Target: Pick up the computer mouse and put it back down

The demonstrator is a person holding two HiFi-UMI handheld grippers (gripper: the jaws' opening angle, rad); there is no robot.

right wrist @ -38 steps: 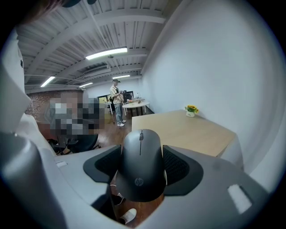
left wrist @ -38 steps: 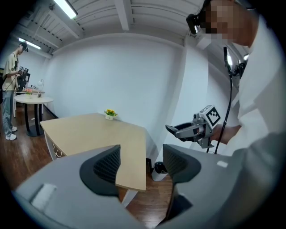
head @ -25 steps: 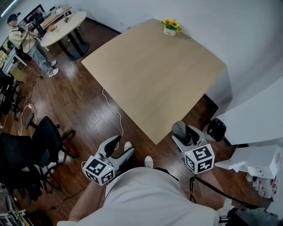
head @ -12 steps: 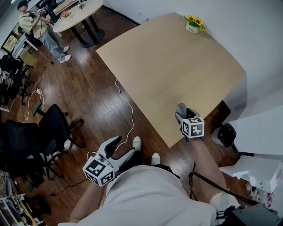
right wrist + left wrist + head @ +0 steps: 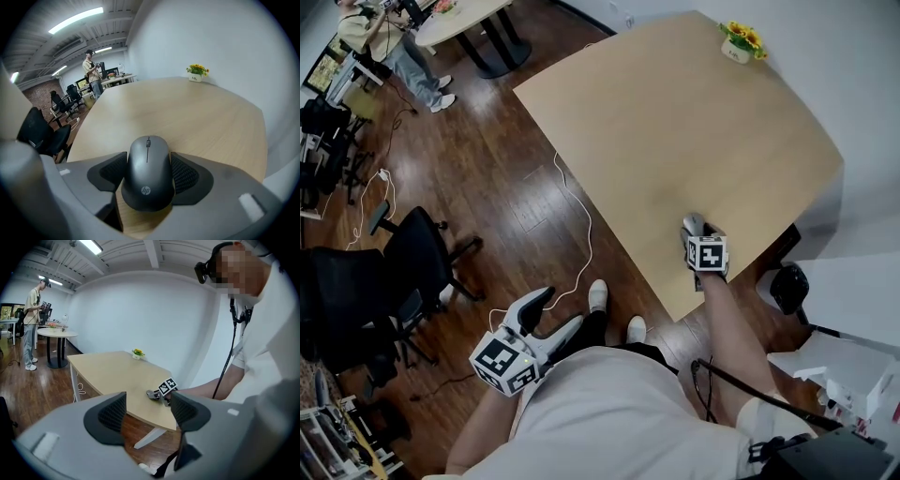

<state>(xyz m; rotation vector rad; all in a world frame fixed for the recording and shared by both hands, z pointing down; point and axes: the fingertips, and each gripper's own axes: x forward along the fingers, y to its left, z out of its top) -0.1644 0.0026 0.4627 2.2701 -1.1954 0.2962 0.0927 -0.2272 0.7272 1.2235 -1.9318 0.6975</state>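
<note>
Now my right tool (image 5: 148,165) is clenched on the black mouse (image 5: 147,176), one jaw on each side of it, over the table (image 5: 675,122) near the edge closest to me; I cannot tell if the mouse touches the wood. My left tool (image 5: 147,411) hangs low, away from the table, its jaws apart and holding nothing. A flower pot (image 5: 737,47) stands at the far corner.

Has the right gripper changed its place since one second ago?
Yes. The right gripper, shut on the mouse, went forward: from beyond the near corner of the table to above its top.
</note>
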